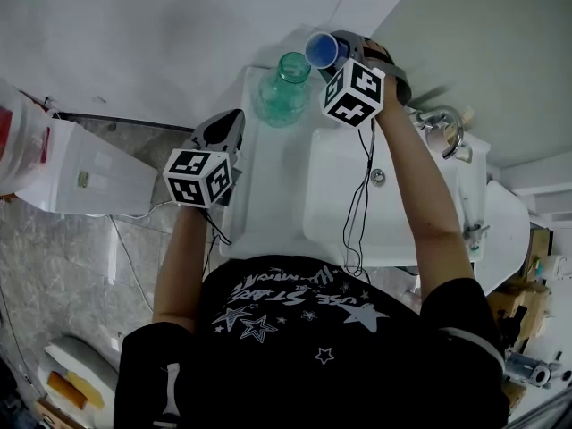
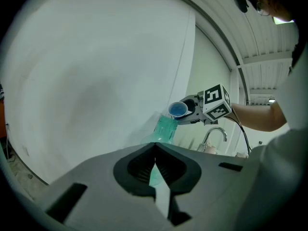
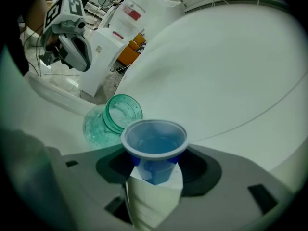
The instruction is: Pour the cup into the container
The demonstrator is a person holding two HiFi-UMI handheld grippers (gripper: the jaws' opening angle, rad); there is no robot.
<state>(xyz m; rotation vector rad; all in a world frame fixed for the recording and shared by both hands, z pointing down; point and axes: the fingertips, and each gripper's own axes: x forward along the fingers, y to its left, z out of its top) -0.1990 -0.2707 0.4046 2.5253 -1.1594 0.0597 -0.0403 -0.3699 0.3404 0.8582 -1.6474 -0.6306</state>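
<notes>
White wall [image 1: 134, 43] behind, white sink counter [image 1: 268, 217] in front, w/ basin and tap [image 1: 444, 125] off to the rt. A green jar [image 1: 281, 92] stands on the counter, mouth open, just ahead of and below the rt gripper [image 1: 329, 52] fingertips. Those fingers are clamped on the blue cup [image 3: 154, 148], one on each side of its lower body, w/ the rim sticking out past the tips. The cup's tipped toward the jar. Its lip is near the jar's rim but, as far as I can tell, not touching. Can't tell what's in the cup, if anything.

Step in hand, I'd say: the pour itself. To do it well:
- Get the cup lip right over the jar opening, not short of it. There's not much room to spare, so a sloppy stream would likely hit the counter.
- Tilt slowly, rolling the wrist rather than shifting the whole arm.
- Hold the squeeze steady, since a thin cup prob. buckles if pinched harder.
- Mind the jar. Nothing braces it, so a knock from the cup could tip it.

Pose: rt arm is stretched fwd nearly straight over the basin, w/ the jaws pointing left toward the jar. The left arm reaches less far. The left gripper [image 1: 234, 121] sits off to the jar's left, apart from it. Its fingers are together w/ nothing between them, aimed at the jar.
</notes>
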